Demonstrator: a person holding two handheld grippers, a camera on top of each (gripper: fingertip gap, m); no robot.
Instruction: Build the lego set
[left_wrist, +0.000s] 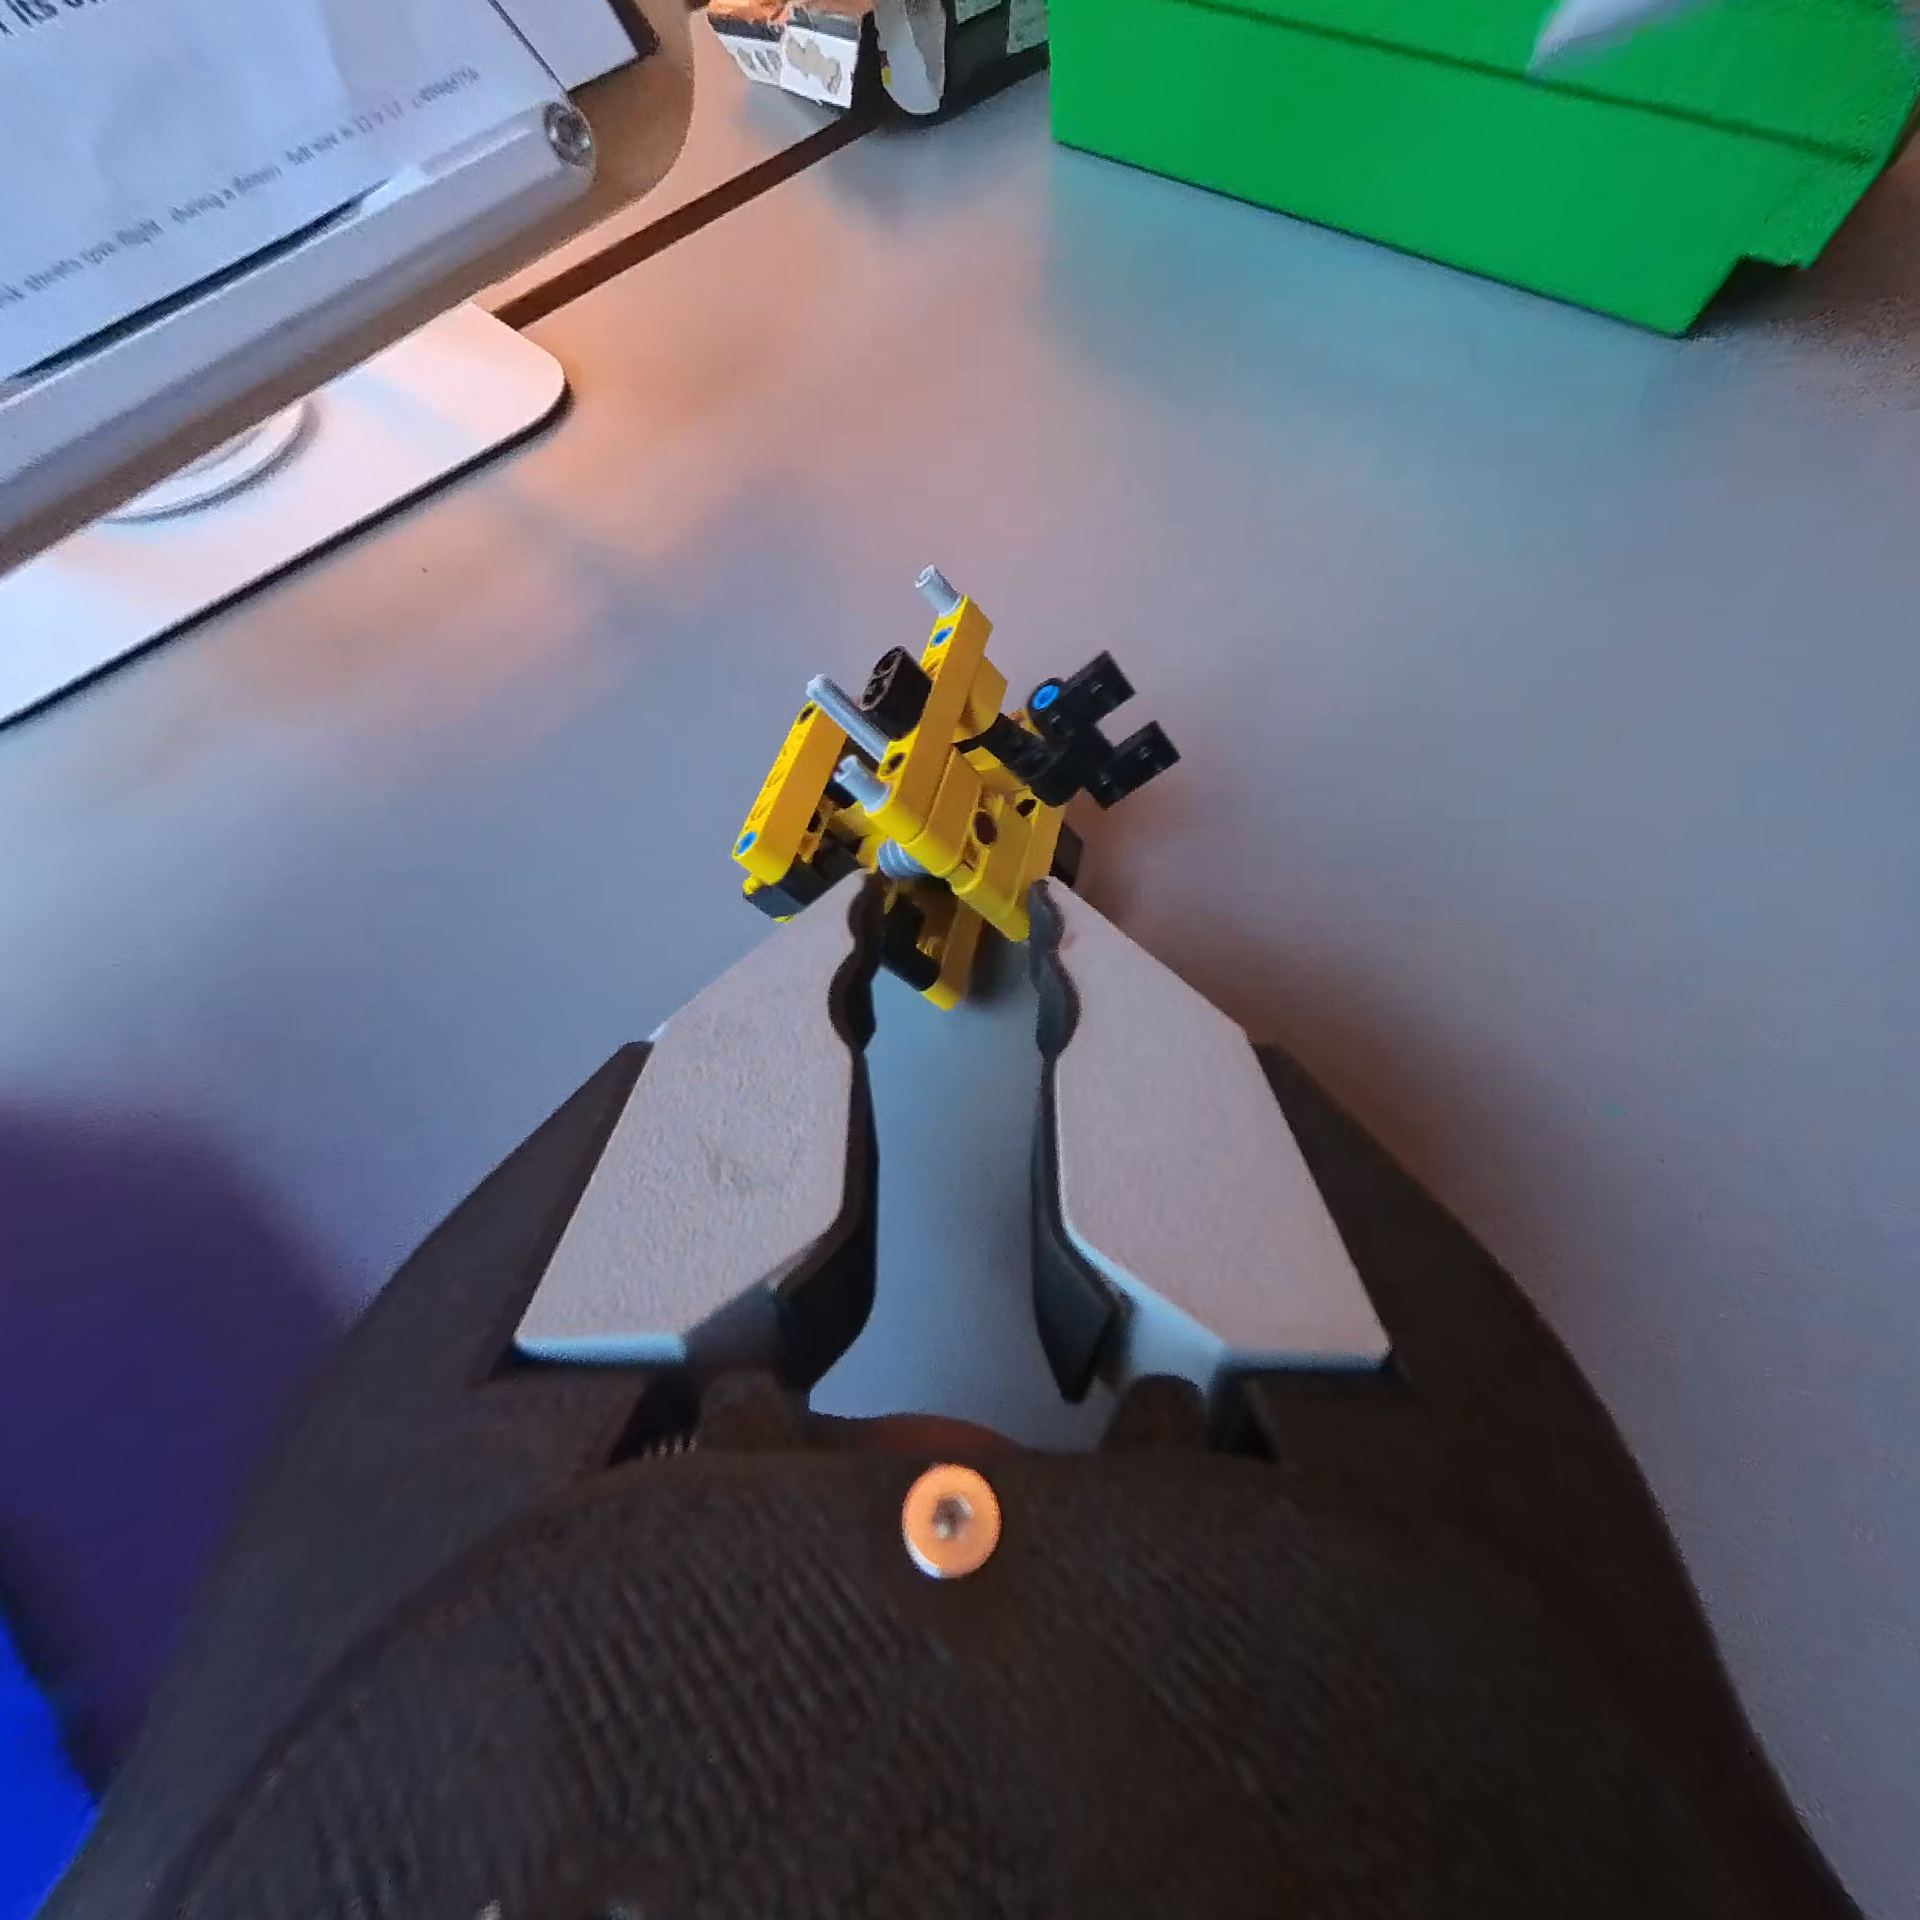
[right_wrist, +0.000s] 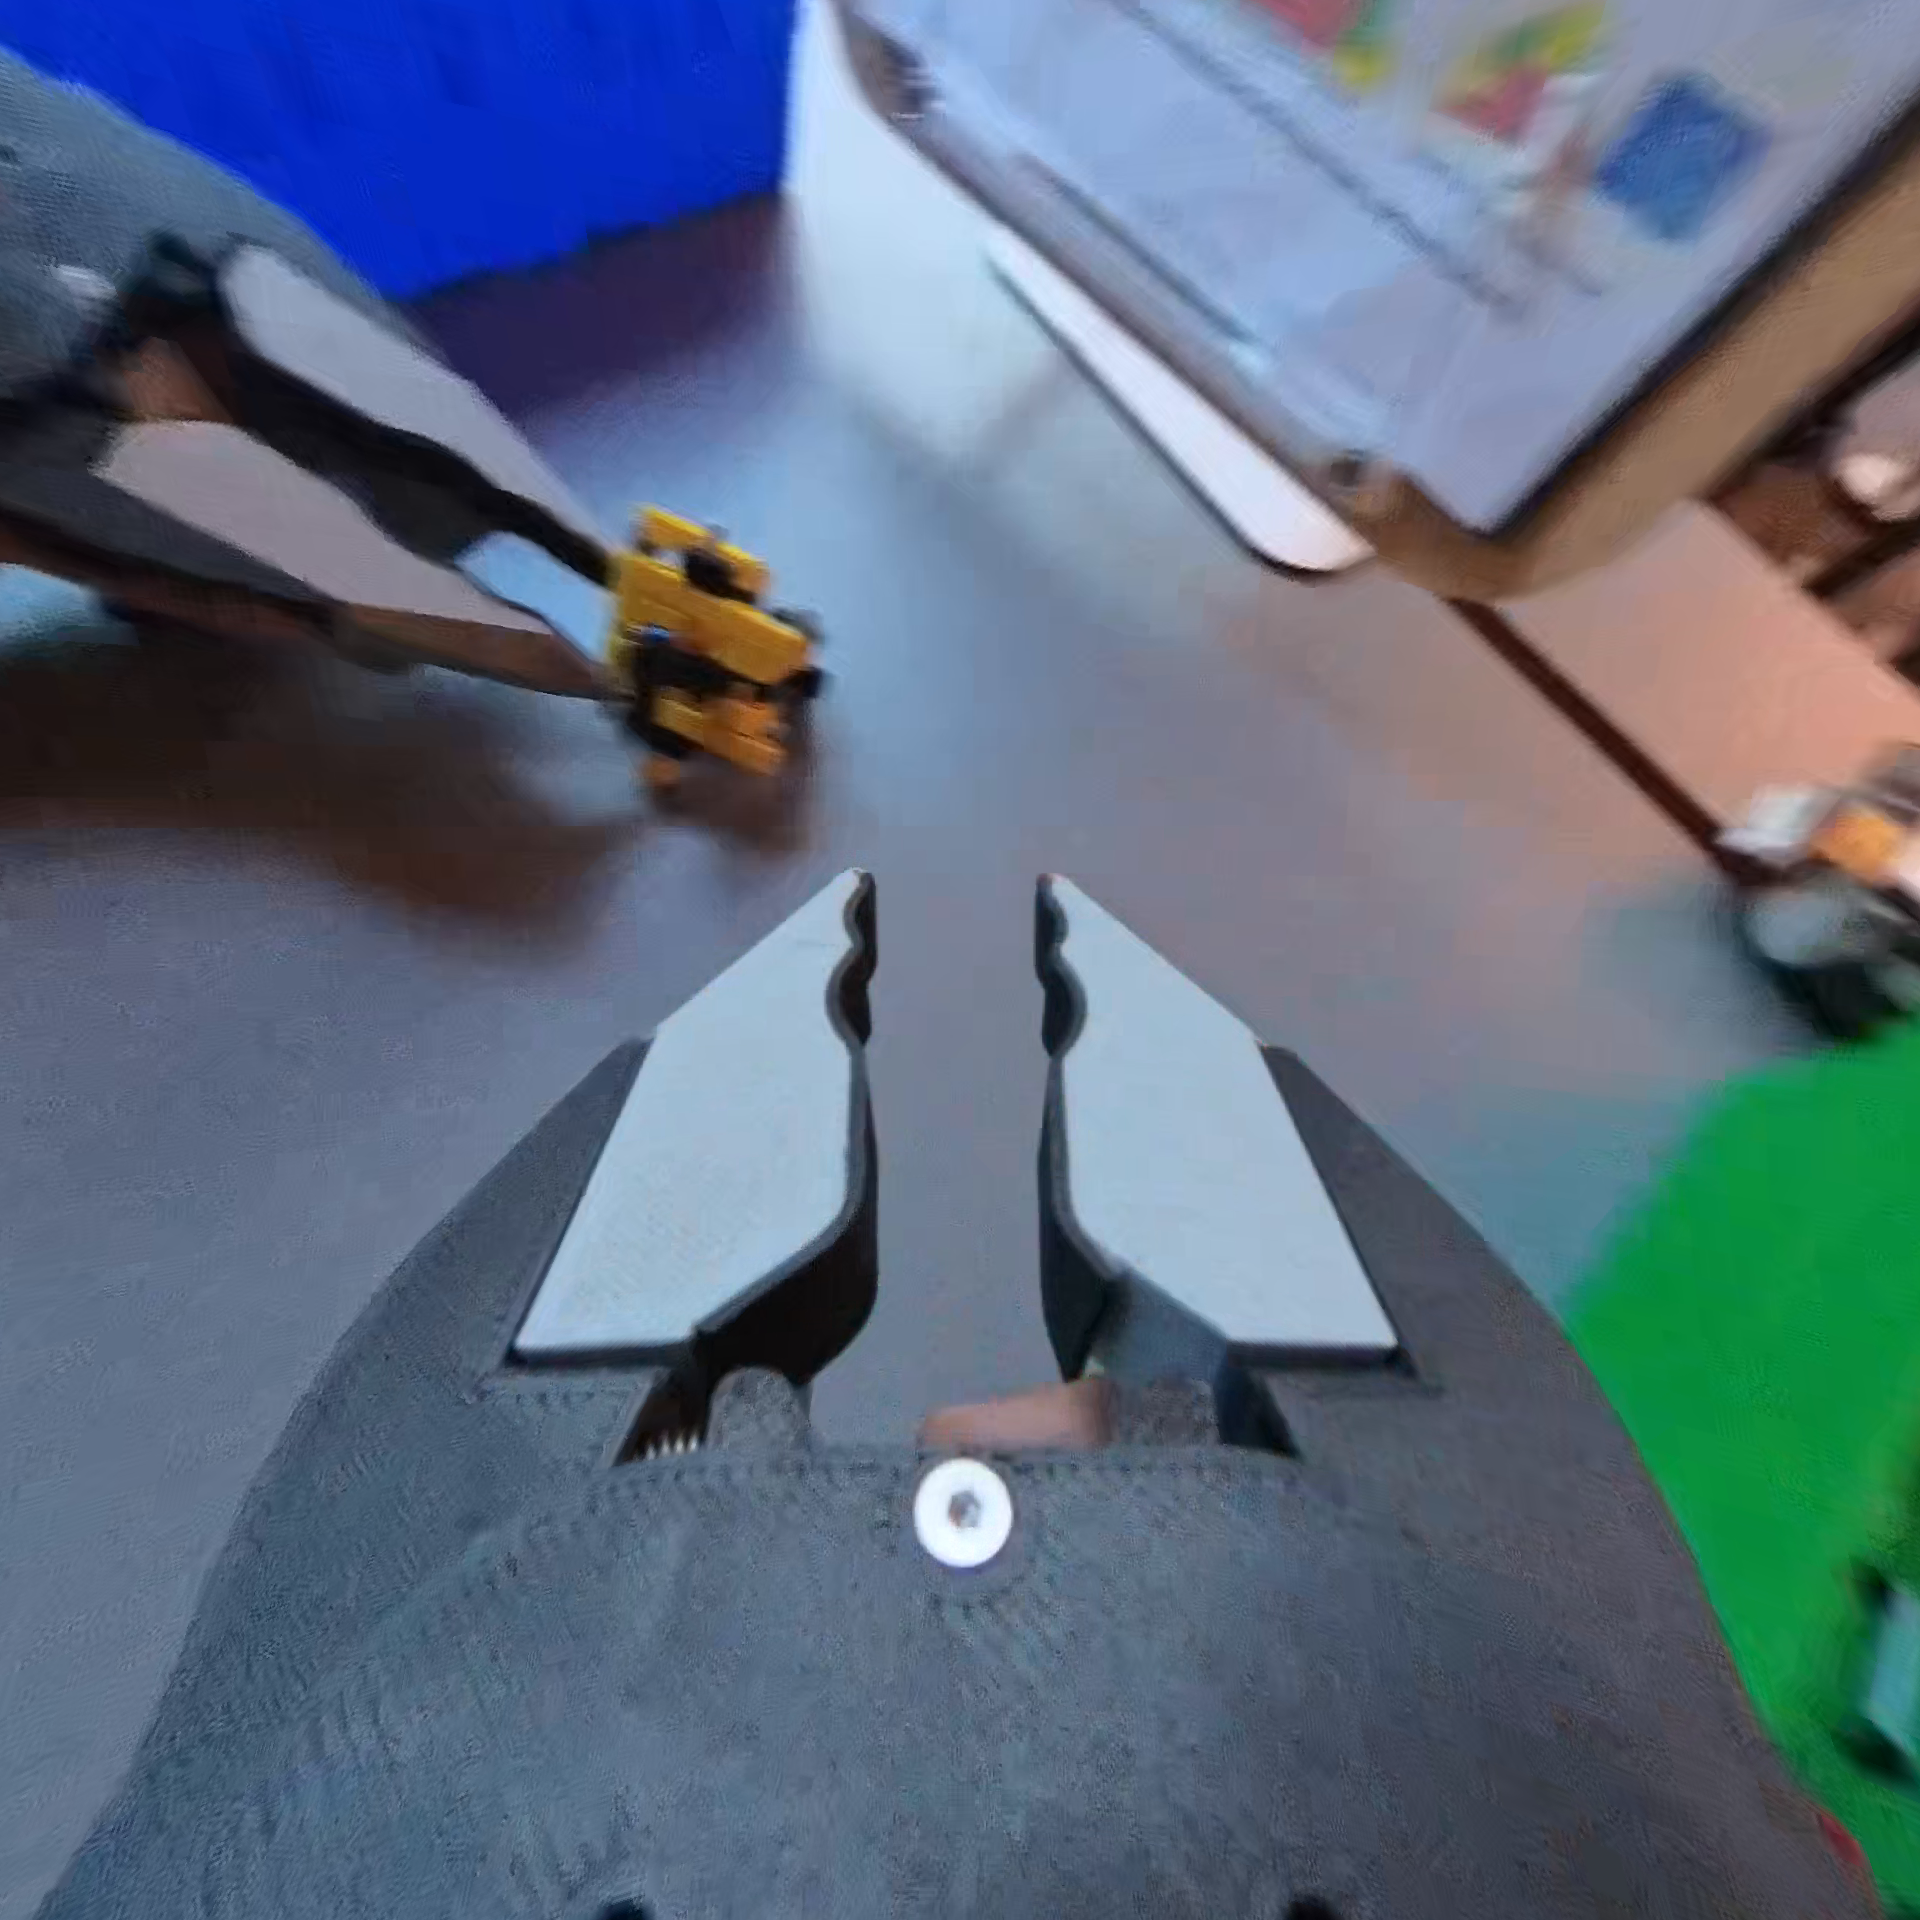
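Observation:
A yellow and black lego assembly (left_wrist: 935, 790) with grey axle pins and blue pins is held at its lower end by my left gripper (left_wrist: 951, 909), which is shut on it above the grey table. The same assembly (right_wrist: 712, 644) shows in the right wrist view, at the tips of the left gripper (right_wrist: 597, 623) coming in from the left. My right gripper (right_wrist: 954, 894) is open and empty, hanging over the table to the right of and nearer than the assembly. The right wrist view is blurred.
A green bin (left_wrist: 1455, 135) stands at the back right and also shows in the right wrist view (right_wrist: 1766, 1299). A monitor on a silver stand (left_wrist: 312, 436) is at the left. Small loose items (left_wrist: 831, 52) lie at the back. A blue bin (right_wrist: 416, 125) is behind the left gripper. The left gripper's tips are roughly 15 cm from the right gripper's.

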